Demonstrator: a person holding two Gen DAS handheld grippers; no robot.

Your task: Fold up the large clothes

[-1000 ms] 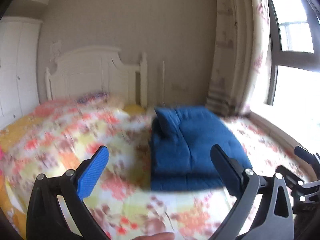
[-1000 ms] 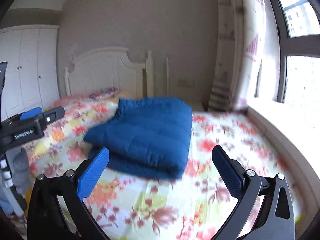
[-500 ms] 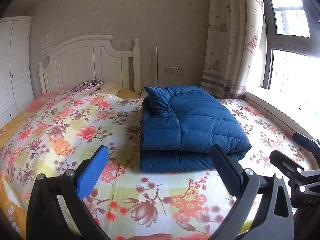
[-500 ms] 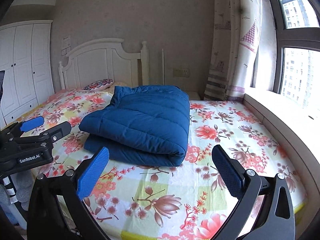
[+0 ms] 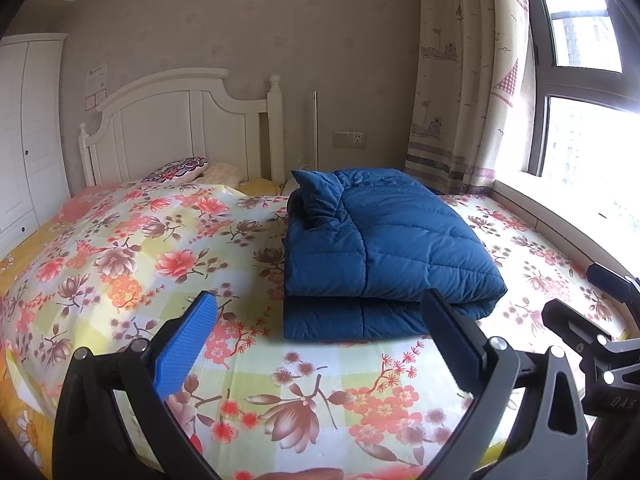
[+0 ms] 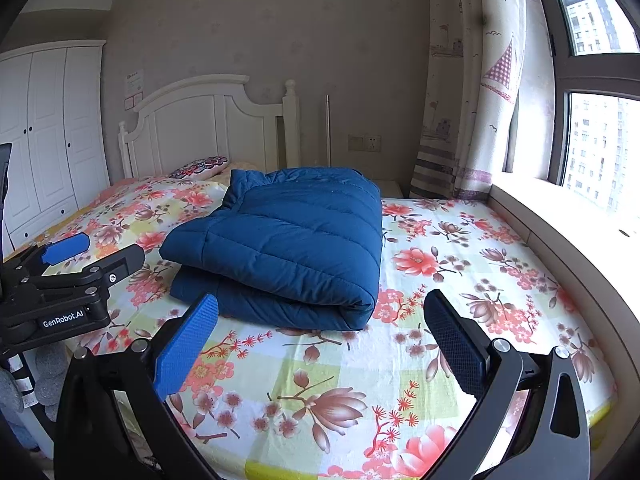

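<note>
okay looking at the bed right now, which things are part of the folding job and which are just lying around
Part of the job:
blue padded coat, folded on the bed
left gripper, open
right gripper, open

Just lying about:
patterned pillow
curtain
wardrobe

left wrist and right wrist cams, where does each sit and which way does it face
Left wrist: on the left claw, open, facing the headboard over the folded blue quilted down coat on the floral-sheeted bed; right claw's tips at right edge.
Right wrist: on the right claw, open, nearer the window, same heading; left claw at left edge.
Shared: coat, bed, white wooden headboard.
</note>
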